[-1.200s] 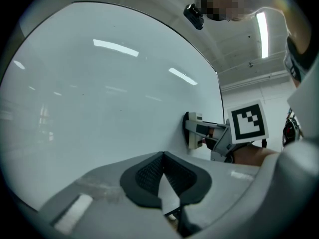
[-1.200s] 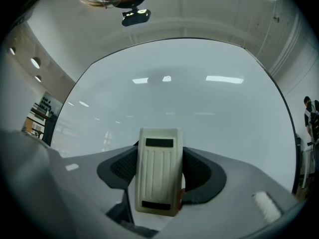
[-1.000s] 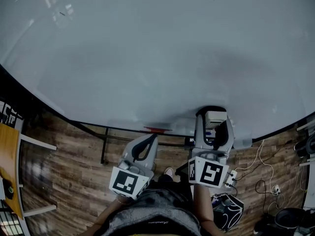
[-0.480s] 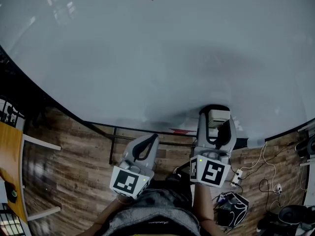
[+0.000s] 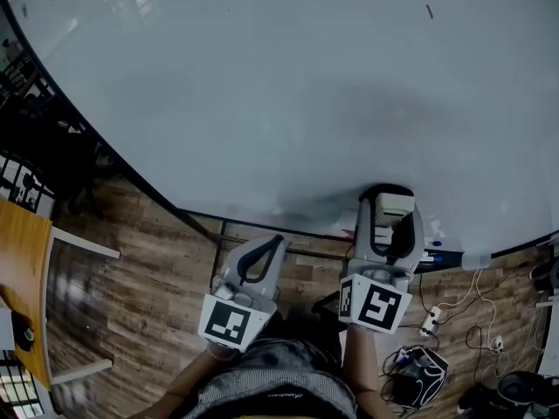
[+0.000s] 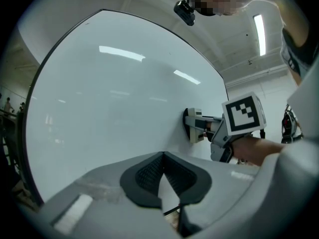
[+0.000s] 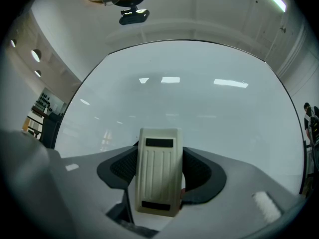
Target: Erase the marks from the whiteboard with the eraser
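Note:
The whiteboard (image 5: 262,85) fills the upper head view, with one short red mark (image 5: 429,11) at its upper right. My right gripper (image 5: 389,204) is shut on the cream eraser (image 5: 390,206), low on the board, well below the mark. In the right gripper view the eraser (image 7: 158,171) stands upright between the jaws, facing the board (image 7: 189,93). In the left gripper view the eraser (image 6: 192,126) sits flat against the board (image 6: 99,108). My left gripper (image 5: 277,241) is shut on nothing, left of the right one and below the board's lower edge.
Wooden floor (image 5: 140,260) lies under the board. A ledge with markers (image 5: 441,247) runs along the board's lower right edge. Cables and a power strip (image 5: 430,321) and a dark bag (image 5: 412,375) lie at the lower right. An orange table (image 5: 22,269) stands at the left.
In the head view the mark on the board has slid from upper left to upper right. Both grippers keep their places in that view, the eraser still held.

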